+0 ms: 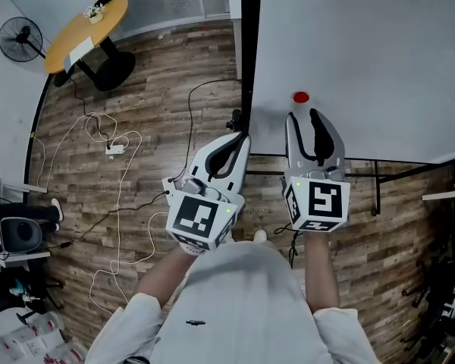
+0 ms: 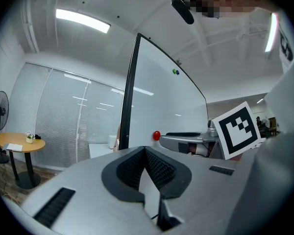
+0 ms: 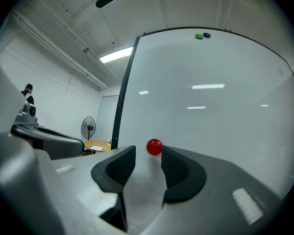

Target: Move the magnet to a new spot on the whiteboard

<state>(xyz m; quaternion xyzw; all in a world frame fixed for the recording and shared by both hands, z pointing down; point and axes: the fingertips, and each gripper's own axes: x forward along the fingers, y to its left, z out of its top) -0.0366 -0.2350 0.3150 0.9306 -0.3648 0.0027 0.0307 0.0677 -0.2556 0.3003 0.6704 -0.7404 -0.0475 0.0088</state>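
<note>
Magnet [image 1: 301, 97] on board [image 1: 379, 51], mid head view, ungripped. Our right gripper [image 3: 148, 155] jaws apart, magnet just beyond tips. Left gripper [image 2: 144, 153] jaws together, idle. Risk: we close short or off-centre, and magnet squirts out, slides or drops.

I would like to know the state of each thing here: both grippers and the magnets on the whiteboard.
Right gripper: open, fingers apart, empty.
Left gripper: shut, empty.
Red round magnet: stuck on the white whiteboard, ungripped, just beyond the right gripper.
Green magnet and blue magnet: stuck near the whiteboard's top edge.
</note>
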